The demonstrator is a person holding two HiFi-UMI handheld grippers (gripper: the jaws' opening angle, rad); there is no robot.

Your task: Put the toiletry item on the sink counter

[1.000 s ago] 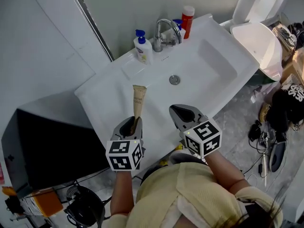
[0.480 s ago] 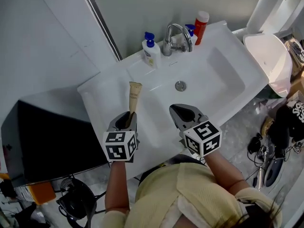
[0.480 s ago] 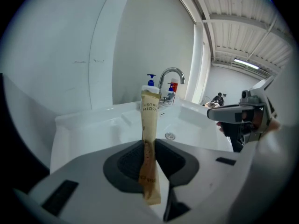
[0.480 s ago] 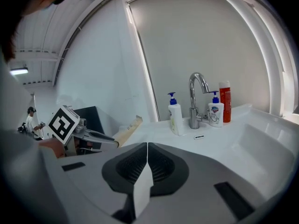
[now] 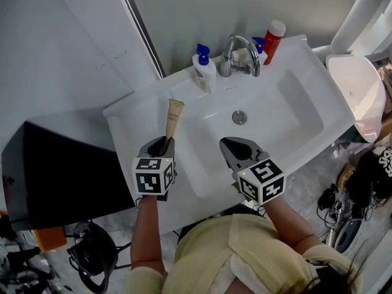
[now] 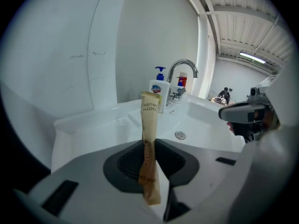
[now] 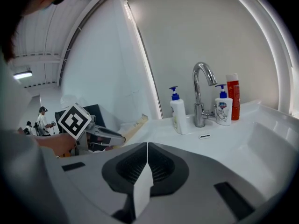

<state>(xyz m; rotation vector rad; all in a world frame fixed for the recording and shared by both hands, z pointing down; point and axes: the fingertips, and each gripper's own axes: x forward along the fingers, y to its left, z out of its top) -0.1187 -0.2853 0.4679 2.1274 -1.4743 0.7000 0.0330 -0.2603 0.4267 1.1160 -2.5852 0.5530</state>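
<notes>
The white worktop (image 5: 130, 120) with its sunken basin (image 5: 263, 124) spreads out ahead of both hand-held grippers. The left hand-held gripper (image 5: 164, 146) hovers over the near left part of it, jaws clamped on a beige toothbrush packet (image 5: 172, 119). The pads pinch the packet low down, so most of its length points forward past the jaws. It looks to be in the air, not touching the surface. The right hand-held gripper (image 5: 236, 146), just to the right, has its jaws pressed together with nothing between them. Far ahead of the jaws stand a tap (image 5: 242, 52), a pump bottle (image 5: 204, 73) and a red bottle (image 5: 273, 37).

The task seems about half done: the packet is carried to the sink but not yet set down. What is left is lowering it onto the flat part ahead of the left jaws and letting go.
</notes>
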